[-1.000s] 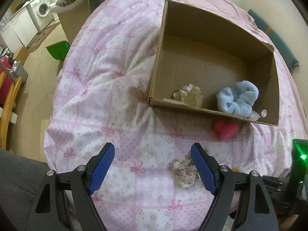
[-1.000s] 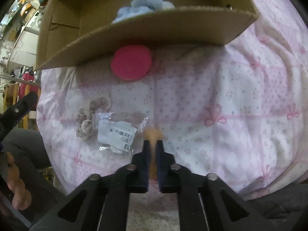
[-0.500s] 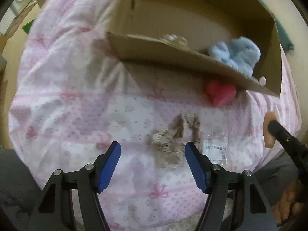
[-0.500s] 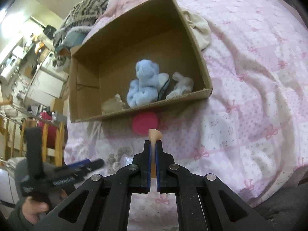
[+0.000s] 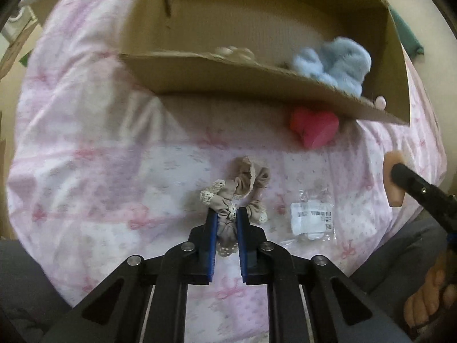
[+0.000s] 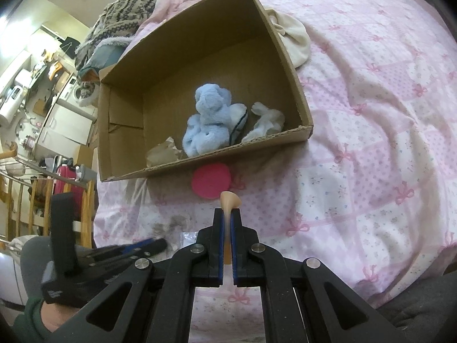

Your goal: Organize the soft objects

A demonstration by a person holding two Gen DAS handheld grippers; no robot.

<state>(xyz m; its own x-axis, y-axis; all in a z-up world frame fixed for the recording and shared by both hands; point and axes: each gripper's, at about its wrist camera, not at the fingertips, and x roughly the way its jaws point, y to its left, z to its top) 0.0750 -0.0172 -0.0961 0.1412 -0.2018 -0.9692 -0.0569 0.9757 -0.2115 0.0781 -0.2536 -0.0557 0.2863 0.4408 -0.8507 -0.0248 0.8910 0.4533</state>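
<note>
A beige lace-trimmed scrunchie [image 5: 238,191] lies on the pink bedspread [image 5: 100,157]. My left gripper [image 5: 225,214] points down at it, its jaws closing, and the blue pads pinch the scrunchie's near end. My right gripper [image 6: 227,214] is shut on a flat peach sponge [image 6: 228,200], held in the air above the bedspread; the sponge [image 5: 394,183] also shows at the right of the left wrist view. A cardboard box [image 6: 288,54] holds a blue plush [image 6: 208,120], a white cloth [image 6: 265,123] and a cream piece [image 6: 165,154]. A pink heart sponge [image 5: 314,127] lies against the box's near wall.
A clear plastic packet [image 5: 312,220] with a barcode label lies right of the scrunchie. A cream cloth [image 6: 294,37] sits beyond the box's right wall. Knitted clothes [image 6: 125,17] are piled behind the box. A wooden rail [image 6: 17,205] and a red case [image 6: 67,177] stand left of the bed.
My left gripper dropped toward the scrunchie and its jaws closed onto it. My right gripper rose off the bedspread with the peach sponge and now faces the box.
</note>
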